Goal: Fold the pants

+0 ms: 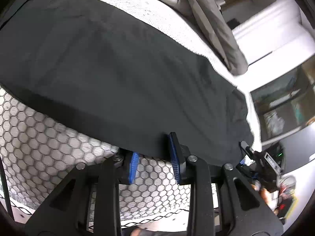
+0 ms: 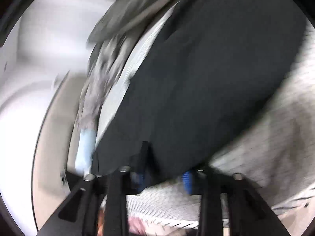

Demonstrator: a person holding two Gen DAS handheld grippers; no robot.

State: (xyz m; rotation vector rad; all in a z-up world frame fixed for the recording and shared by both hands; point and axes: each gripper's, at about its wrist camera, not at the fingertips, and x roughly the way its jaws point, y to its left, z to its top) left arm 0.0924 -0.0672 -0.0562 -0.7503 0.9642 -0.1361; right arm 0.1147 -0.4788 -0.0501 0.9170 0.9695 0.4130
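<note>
Pants: we see dark pants [image 1: 122,74] spread broad and mostly flat across the mattress [image 1: 49,137], their near hem reaching the mattress's near edge, where both grippers meet it.

Left gripper: our left gripper [image 1: 154,163] has its blue-padded fingers [image 1: 174,157] spread apart at the near hem — one pad tucked under the cloth edge, the other beside it, so nothing looks pinched.

Right gripper: our right gripper [image 2: 163,175] is blurred in its own view; its fingers stand apart with the hem draped over the gap. In the left view its tip shows near the pants' right corner.

Handling: we judge the fabric light, soft and limp, with a smooth finish that may slip from the pads. It will sag between two holds, so we would pinch both layers at the hem, one hold near each corner, and carry the edge over together.

Risk: a shallow bite could catch only the top layer and drag the fold crooked.

Surface: the mattress has a white quilted cover with a dark honeycomb pattern; it gives under pressure.

Room: a grey blanket [image 1: 212,19] lies bunched along the far edge of the mattress, clear of the pants. Beyond it we see white walls and a window [image 1: 283,102].
</note>
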